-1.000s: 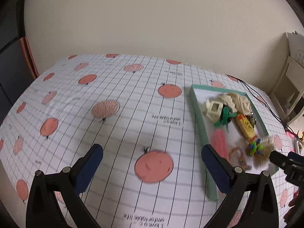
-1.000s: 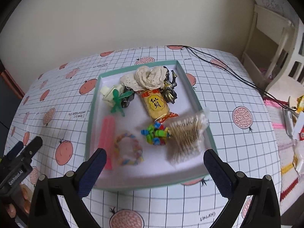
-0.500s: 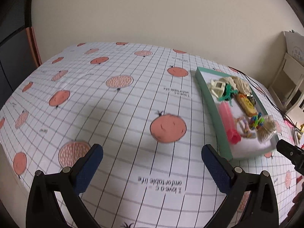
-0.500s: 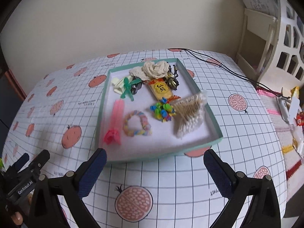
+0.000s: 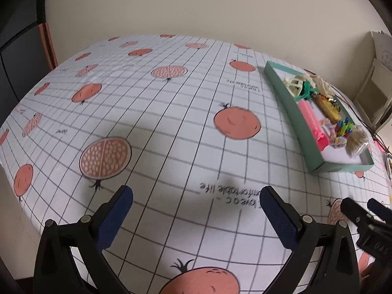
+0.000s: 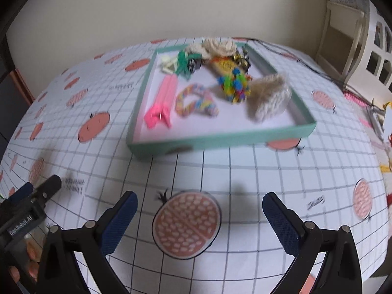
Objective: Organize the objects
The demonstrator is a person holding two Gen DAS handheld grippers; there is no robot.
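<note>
A shallow green tray [image 6: 220,140] [image 5: 294,112] holds several small items: a pink clip [image 6: 161,103] [image 5: 312,120], a pastel bead bracelet [image 6: 196,101], a bright plastic toy cluster [image 6: 235,85], a bag of cotton swabs [image 6: 269,98] [image 5: 356,139], a yellow packet [image 6: 223,65], a cream lace piece [image 6: 218,45] and a green-and-white toy [image 6: 180,62]. My right gripper [image 6: 199,216] is open, low over the cloth in front of the tray. My left gripper [image 5: 196,210] is open and empty over bare cloth, well left of the tray. Each gripper shows at the other view's edge.
The table wears a white grid cloth printed with orange fruit [image 5: 236,122] [image 6: 187,224]. Black cables [image 6: 316,69] run off the far right corner. White furniture [image 6: 355,34] stands to the right, and the wall is close behind. The table's near edge curves just below both grippers.
Both grippers have pulled back toward the near edge of the table and dropped lower, so the tray looks farther away. Both stayed open and empty. The tray's contents have not moved.
</note>
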